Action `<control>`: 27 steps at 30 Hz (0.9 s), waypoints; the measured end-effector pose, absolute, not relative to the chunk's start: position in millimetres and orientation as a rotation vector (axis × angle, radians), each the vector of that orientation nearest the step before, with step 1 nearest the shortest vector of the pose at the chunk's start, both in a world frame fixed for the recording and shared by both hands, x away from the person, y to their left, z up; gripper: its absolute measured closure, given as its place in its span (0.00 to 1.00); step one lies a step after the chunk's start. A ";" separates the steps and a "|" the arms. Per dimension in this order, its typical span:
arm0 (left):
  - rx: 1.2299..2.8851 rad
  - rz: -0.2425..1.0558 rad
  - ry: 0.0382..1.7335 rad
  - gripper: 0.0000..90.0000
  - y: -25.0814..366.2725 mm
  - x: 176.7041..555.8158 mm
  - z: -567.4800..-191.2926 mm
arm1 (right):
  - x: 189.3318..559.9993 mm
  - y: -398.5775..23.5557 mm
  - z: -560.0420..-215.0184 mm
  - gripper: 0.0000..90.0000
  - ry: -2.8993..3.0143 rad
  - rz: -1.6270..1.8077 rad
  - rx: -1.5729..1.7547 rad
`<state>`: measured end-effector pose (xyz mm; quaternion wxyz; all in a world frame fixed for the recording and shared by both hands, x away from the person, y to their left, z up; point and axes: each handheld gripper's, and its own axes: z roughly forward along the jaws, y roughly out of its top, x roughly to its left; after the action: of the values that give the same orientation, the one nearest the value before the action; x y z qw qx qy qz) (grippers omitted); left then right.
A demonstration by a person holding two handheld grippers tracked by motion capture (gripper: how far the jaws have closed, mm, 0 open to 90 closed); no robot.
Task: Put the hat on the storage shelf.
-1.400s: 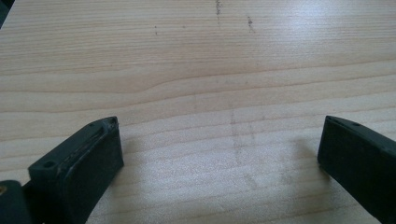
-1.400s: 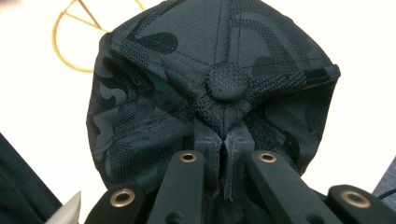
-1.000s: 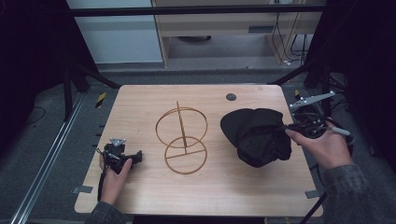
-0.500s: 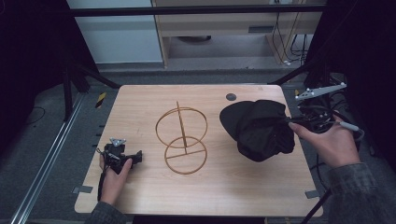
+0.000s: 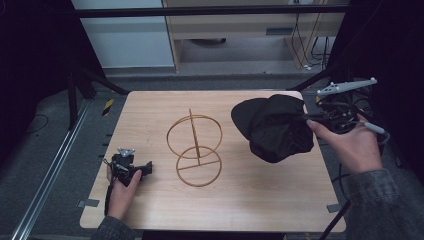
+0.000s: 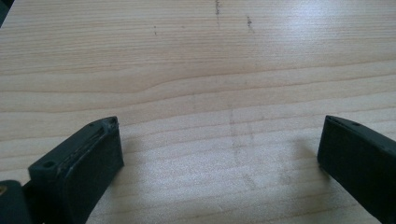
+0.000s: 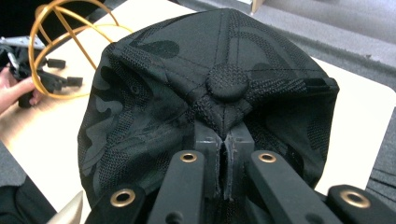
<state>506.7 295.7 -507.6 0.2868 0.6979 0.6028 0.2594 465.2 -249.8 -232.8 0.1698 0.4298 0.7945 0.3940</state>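
Work in hand: lifting the black cap off the table, probably to set it on the gold wire stand.
Right gripper: jaws pressed together on a pinch of the cap's crown fabric, just below the top button.
Left gripper: resting on the table to the left of the stand and a little toward the person, jaws wide apart with bare wood between them in the left gripper view.
Cap's place: to the right of the stand and well apart from it; whether it hangs free or a fold touches the wood, I cannot tell.
Doing it well: the pinch is small and near the button, so the cap will likely swing; carry it slowly, keep the opening facing down, and bring the crown over the stand's upright ring before lowering.
Risk: the stand looks light, so a dragging brim could tip it.
Change since earlier frame: the right hand has risen and the cap has come up with it, bunching less on the table; the left hand and the stand have kept their places.
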 end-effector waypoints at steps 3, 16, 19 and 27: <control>1.865 0.693 1.611 0.00 295.7 506.7 -507.6 | 468.0 -242.4 -230.1 0.96 2.250 1.123 1.219; 1.867 0.692 1.612 0.00 295.8 506.7 -507.4 | 487.0 -213.4 -208.2 0.97 2.225 1.104 1.195; 1.867 0.692 1.612 0.00 295.8 506.7 -507.5 | 495.3 -203.0 -203.9 0.97 2.218 1.117 1.185; 1.866 0.692 1.611 0.00 295.8 506.7 -507.5 | 507.7 -173.3 -191.4 0.96 2.218 1.147 1.132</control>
<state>506.7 295.8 -507.5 0.2862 0.6982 0.6029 0.2590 507.7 -173.3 -191.4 0.1989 0.4046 0.7929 0.4100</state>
